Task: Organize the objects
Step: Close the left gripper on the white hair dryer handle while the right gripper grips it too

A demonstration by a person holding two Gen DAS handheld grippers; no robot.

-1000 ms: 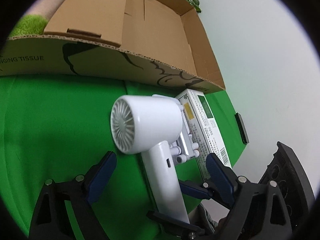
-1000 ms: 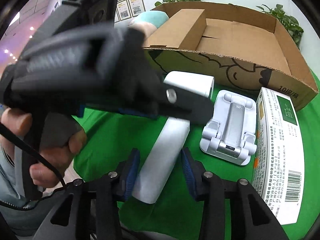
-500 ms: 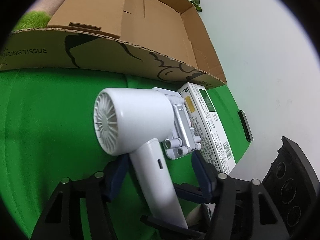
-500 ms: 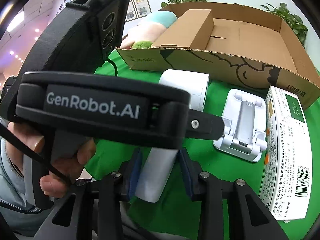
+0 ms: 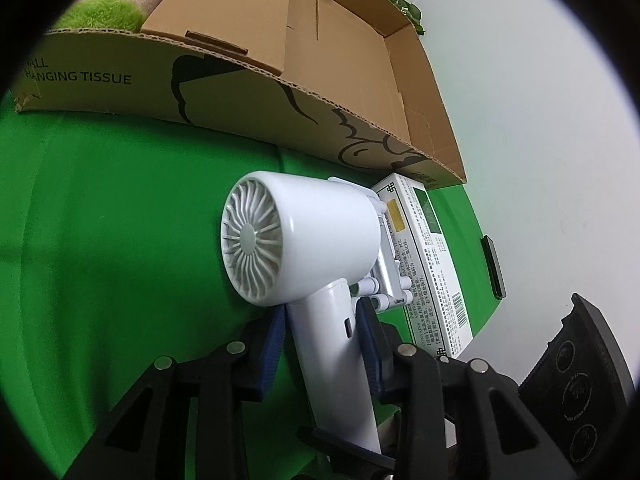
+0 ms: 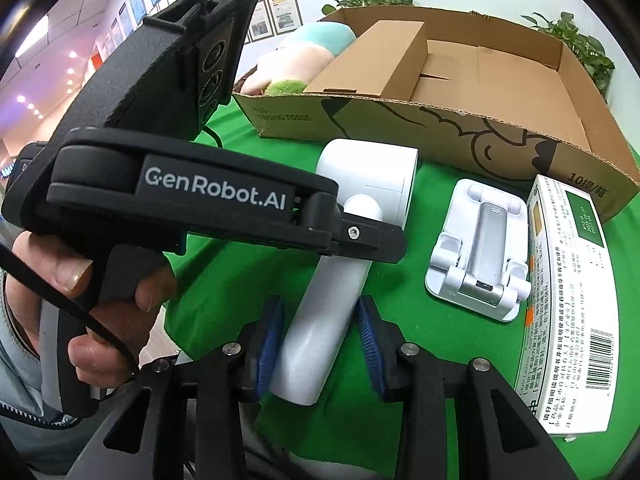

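Note:
A white hair dryer lies on the green cloth with its handle pointing toward me. My left gripper has its blue pads on both sides of the upper handle, and its jaws are closing against it. In the right wrist view the same hair dryer has my right gripper shut on the lower end of its handle. The left gripper's black housing, held by a person's hand, crosses over the handle there and hides part of it.
An open cardboard box stands just behind the dryer, with a plush toy at its left end. A white phone stand and a white-and-green carton lie to the right. A small black object sits at the cloth's right edge.
The left gripper's jaws have come in from wide apart onto the dryer's handle. The right gripper has stayed clamped on the handle's end.

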